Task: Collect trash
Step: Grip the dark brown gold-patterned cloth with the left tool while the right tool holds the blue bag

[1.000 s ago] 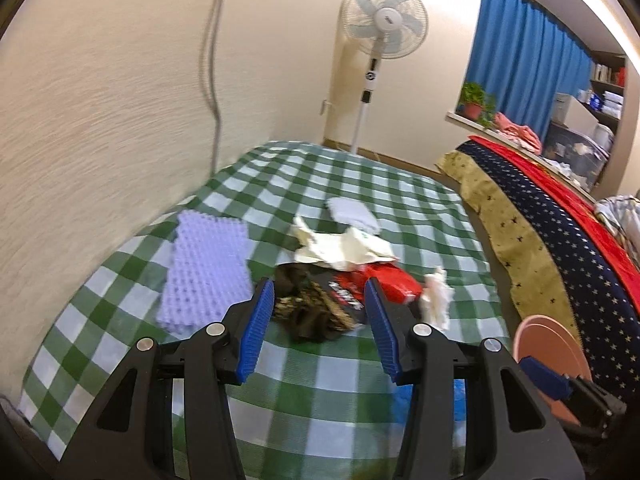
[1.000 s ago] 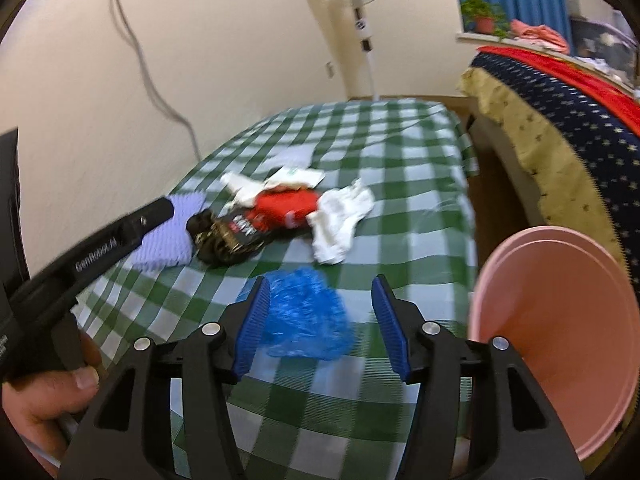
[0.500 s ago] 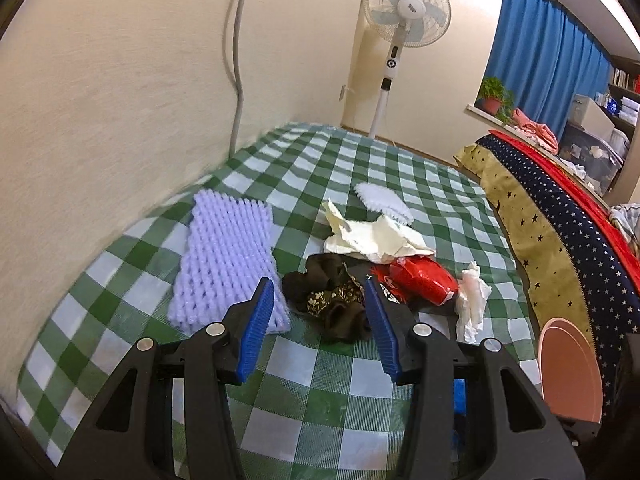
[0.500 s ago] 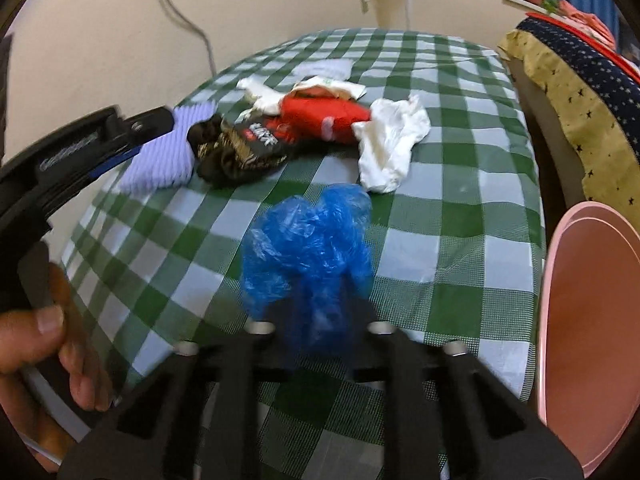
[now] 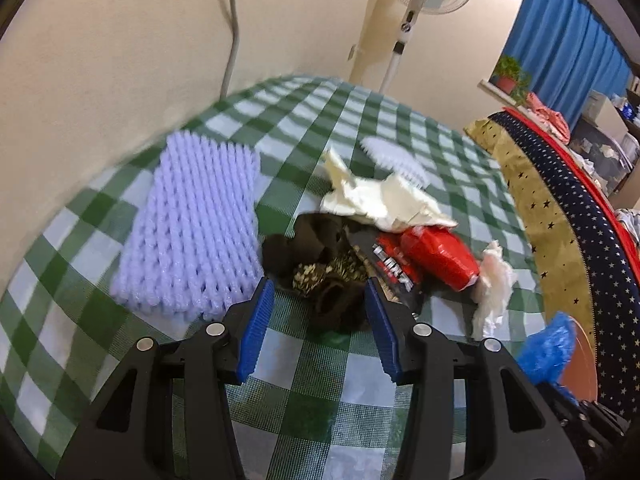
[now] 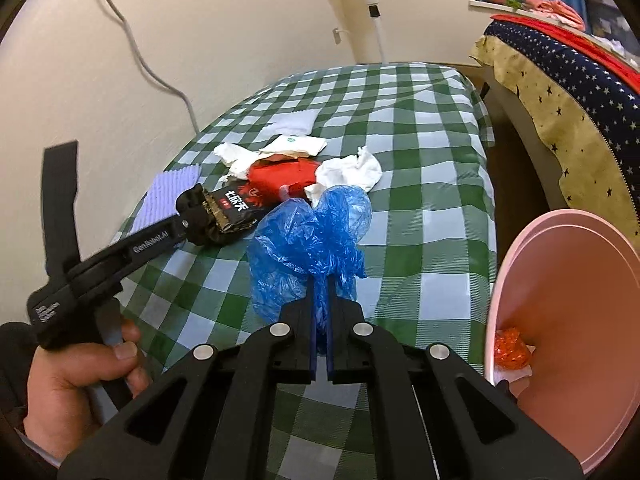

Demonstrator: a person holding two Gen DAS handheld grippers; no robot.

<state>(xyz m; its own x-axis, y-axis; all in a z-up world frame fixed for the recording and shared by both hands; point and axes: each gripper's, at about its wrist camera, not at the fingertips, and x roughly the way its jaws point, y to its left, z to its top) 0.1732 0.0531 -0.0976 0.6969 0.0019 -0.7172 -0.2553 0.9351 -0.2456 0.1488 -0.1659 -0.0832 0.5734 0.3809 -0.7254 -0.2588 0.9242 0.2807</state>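
Right fingers (image 6: pixel 320 292) clamp blue bag (image 6: pixel 308 240); left fingers (image 5: pixel 316 304) spread around dark wrapper (image 5: pixel 332 300).

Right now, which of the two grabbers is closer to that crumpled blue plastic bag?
Right. The right gripper has its fingers shut on the blue plastic bag. The left gripper is off to the side, open around the dark brown wrapper in the trash pile.
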